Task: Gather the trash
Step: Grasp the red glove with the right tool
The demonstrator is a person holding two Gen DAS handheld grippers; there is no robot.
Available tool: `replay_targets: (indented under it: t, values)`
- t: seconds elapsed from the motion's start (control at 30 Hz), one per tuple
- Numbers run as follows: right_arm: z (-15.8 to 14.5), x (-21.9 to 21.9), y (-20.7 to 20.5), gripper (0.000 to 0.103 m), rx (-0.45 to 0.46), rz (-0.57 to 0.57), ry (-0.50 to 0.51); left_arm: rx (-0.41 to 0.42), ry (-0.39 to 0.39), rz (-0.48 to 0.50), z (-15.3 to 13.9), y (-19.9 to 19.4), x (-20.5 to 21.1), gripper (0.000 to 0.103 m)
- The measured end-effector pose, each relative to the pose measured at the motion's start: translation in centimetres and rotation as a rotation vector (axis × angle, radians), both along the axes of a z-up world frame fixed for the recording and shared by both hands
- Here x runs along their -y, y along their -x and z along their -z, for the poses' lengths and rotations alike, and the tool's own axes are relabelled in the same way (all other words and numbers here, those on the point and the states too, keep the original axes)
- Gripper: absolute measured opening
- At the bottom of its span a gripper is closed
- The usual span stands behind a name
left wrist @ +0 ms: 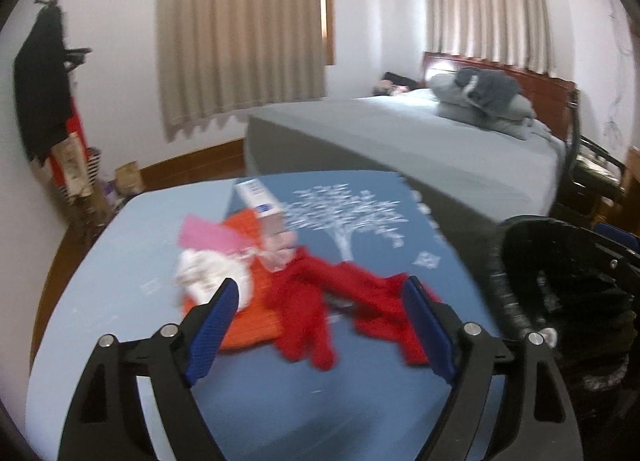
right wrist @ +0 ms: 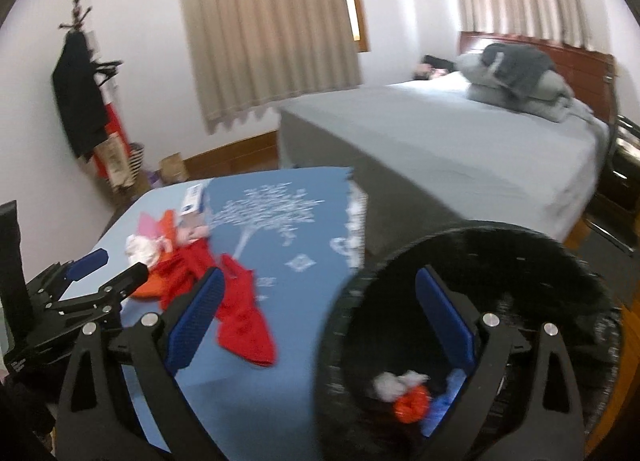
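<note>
On the blue tablecloth (left wrist: 132, 261) lies a pile: a crumpled white paper (left wrist: 204, 273), a pink sheet (left wrist: 208, 237), a white box (left wrist: 260, 201), an orange cloth (left wrist: 248, 321) and a red garment (left wrist: 304, 301). My left gripper (left wrist: 324, 313) hangs open just in front of the pile, with nothing between its pads. A black trash bin (right wrist: 480, 231) stands at the table's right edge and holds a white paper wad (right wrist: 394, 383), an orange scrap (right wrist: 412, 405) and something blue. My right gripper (right wrist: 320, 293) is open and empty, its right finger over the bin's mouth. The left gripper (right wrist: 118, 265) also shows at the left of the right wrist view.
A grey bed (left wrist: 400, 133) with folded bedding (left wrist: 480, 101) stands behind the table. A coat stand (left wrist: 44, 81) with dark clothes is at the far left wall, with bags at its foot. Beige curtains (left wrist: 240, 33) hang behind. The bin (left wrist: 560, 261) is close to the left gripper's right side.
</note>
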State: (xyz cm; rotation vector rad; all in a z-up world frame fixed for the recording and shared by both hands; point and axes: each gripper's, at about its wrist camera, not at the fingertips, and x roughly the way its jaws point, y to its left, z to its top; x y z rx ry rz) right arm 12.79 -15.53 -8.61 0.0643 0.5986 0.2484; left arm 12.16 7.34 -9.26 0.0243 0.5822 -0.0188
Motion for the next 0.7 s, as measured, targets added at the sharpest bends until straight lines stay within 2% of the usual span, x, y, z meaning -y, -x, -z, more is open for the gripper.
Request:
replay_targets:
  t: [0.17,0.37,0.5,0.57,0.7]
  values:
    - [0.9,-3.5,-1.5,0.093,-0.021,-0.069,0.004,-0.017,0.000,-0.064,1.1,-0.1,-2.8,0.082]
    - [3.2,-7.0,-3.1,0.093,-0.064,-0.123,0.031,-0.027,0.002,-0.095,2.0,-0.3,-4.4,0.082]
    - [4.8,-8.5,-3.9,0.091,-0.097,-0.146,0.049,-0.036,0.008,-0.108,2.7,-0.3,-5.0,0.082]
    - [5.5,-8.9,-4.2,0.087,-0.109,-0.151,0.057,-0.040,0.009,-0.111,3.0,-0.3,-5.2,0.082]
    - [6.6,-9.3,-5.1,0.086,-0.139,-0.143,0.072,-0.045,0.013,-0.115,3.4,-0.5,-5.4,0.082]
